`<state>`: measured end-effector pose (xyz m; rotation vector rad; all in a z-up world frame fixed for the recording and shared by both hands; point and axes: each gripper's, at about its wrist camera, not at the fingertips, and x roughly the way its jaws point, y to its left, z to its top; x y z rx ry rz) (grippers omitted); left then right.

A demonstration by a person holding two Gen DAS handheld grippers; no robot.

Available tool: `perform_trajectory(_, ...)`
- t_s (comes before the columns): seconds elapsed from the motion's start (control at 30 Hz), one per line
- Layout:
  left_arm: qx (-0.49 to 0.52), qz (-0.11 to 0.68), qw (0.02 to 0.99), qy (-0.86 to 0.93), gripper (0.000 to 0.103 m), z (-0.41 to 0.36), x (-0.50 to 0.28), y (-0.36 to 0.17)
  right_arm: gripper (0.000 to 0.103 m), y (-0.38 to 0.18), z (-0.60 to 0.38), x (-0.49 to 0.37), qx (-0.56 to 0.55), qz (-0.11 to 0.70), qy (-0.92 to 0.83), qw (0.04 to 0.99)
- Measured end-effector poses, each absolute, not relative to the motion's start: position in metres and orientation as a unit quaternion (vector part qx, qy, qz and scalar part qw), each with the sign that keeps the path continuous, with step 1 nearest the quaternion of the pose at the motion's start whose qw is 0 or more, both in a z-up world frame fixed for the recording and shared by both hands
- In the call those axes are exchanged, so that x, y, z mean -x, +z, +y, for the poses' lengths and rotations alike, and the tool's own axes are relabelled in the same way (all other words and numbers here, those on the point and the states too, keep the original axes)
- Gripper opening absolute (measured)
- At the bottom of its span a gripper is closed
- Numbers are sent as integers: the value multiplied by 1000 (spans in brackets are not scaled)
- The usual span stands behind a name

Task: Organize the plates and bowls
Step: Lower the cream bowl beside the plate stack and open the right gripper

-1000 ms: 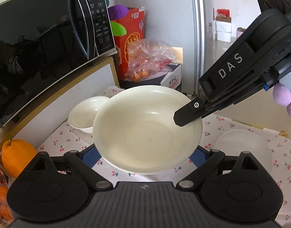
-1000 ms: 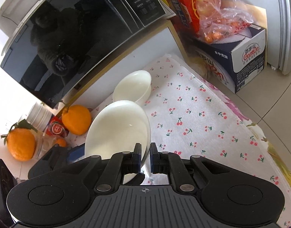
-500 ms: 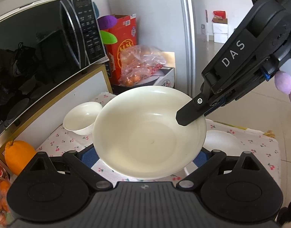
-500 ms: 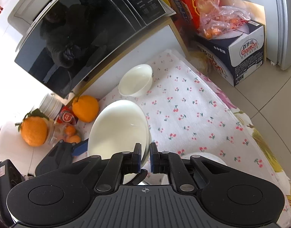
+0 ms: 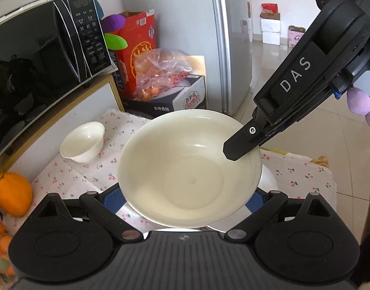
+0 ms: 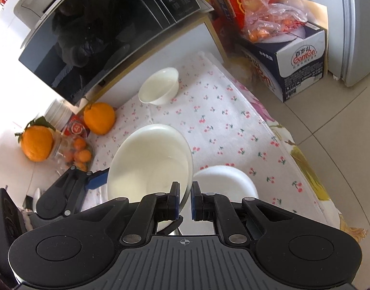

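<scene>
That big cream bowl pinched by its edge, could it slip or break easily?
Probably stiff: the big bowl keeps its round shape though the right gripper pinches only its thin rim. Its glossy surface suggests that it could slip from that small grip. It looks ceramic, so a drop onto the white dish below might chip it.

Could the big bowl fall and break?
Maybe. The right gripper pinches only the thin rim of the big bowl, so it could slip. The left gripper is open beneath it, not clamping. A white plate lies right underneath, so a drop might chip both.
</scene>
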<state>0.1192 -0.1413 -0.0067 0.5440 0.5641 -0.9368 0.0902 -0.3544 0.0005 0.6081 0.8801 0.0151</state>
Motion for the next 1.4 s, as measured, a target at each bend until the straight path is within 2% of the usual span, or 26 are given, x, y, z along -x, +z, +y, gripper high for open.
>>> perform_trajectory(1.4, -303, 350, 756, -462, 99, -180, -103, -37, 14, -42, -384, -79, -269, 502, -27, 822)
